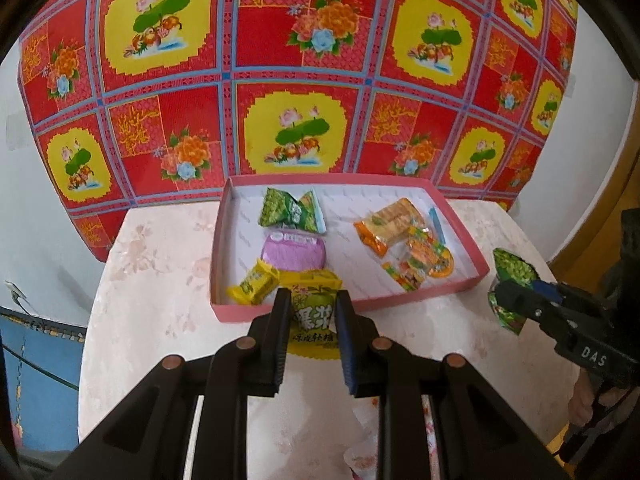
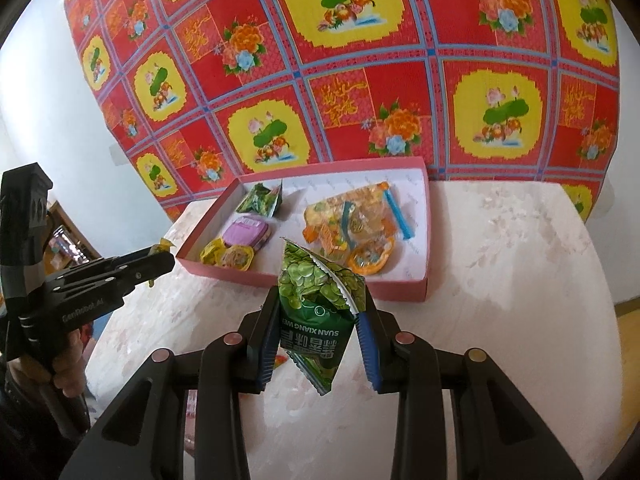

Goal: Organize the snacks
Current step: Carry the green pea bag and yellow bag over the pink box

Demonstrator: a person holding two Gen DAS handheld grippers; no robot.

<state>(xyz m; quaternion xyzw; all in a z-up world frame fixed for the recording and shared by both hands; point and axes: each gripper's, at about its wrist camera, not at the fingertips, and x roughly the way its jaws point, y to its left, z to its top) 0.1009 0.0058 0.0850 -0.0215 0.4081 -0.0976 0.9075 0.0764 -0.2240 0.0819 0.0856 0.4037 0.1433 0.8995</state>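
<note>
- Lettering "SUAN XIANG WEI" runs upside down on the green pack; "DAS" marks the right gripper.
- Right jaws clench that pack, its crumpled top poking up toward 12 o'clock.
- Left gripper grasps a yellow candy with a green-apple print.
- Pink tray at 12 o'clock holds snacks.
</note>
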